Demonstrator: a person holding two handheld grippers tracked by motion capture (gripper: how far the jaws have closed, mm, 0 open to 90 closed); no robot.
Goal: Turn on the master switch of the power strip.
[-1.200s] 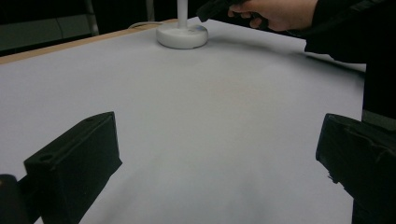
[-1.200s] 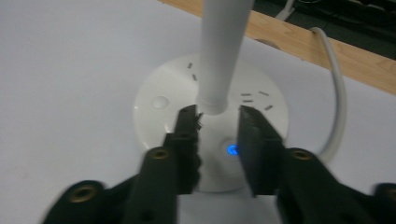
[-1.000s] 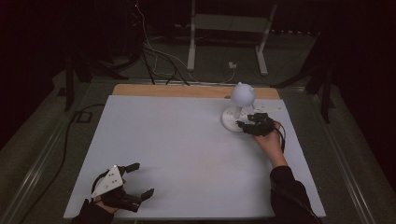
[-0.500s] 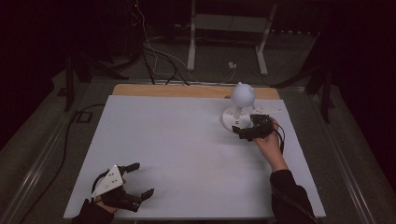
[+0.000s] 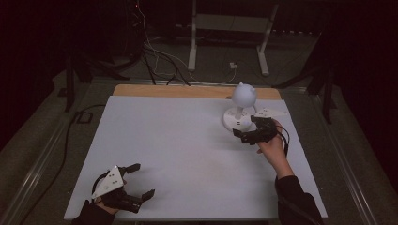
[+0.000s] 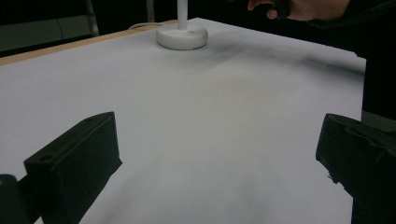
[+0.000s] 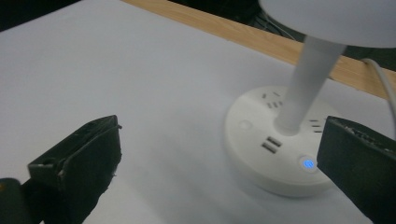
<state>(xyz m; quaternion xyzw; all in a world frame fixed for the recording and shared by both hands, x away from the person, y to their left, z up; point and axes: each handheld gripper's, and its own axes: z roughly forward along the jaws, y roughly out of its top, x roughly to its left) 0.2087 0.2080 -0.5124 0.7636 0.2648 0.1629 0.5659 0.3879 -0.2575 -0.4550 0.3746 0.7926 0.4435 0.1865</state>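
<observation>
A white desk lamp (image 5: 240,108) stands upright near the far right part of the white table (image 5: 178,150), a little in from the table's wooden far edge (image 5: 187,91). Its round base (image 7: 275,144) carries socket slots, a pair of small ports, a plain round button and a lit blue button (image 7: 307,163), and a white stem (image 7: 306,81) rises from the middle of the base to the rounded lamp head (image 5: 243,94). The right gripper (image 5: 248,133) sits just beside the base, on its near right side, with its jaws spread wide and nothing between them; in the right gripper view one jaw stands close by the blue button, though whether it touches the base cannot be told. A white cable (image 7: 385,88) leaves the base on the side toward the wooden edge. The left gripper (image 5: 136,180) rests well apart from the lamp, by the table's near left corner, jaws likewise spread and empty, pointing across the bare surface toward the lamp.
</observation>
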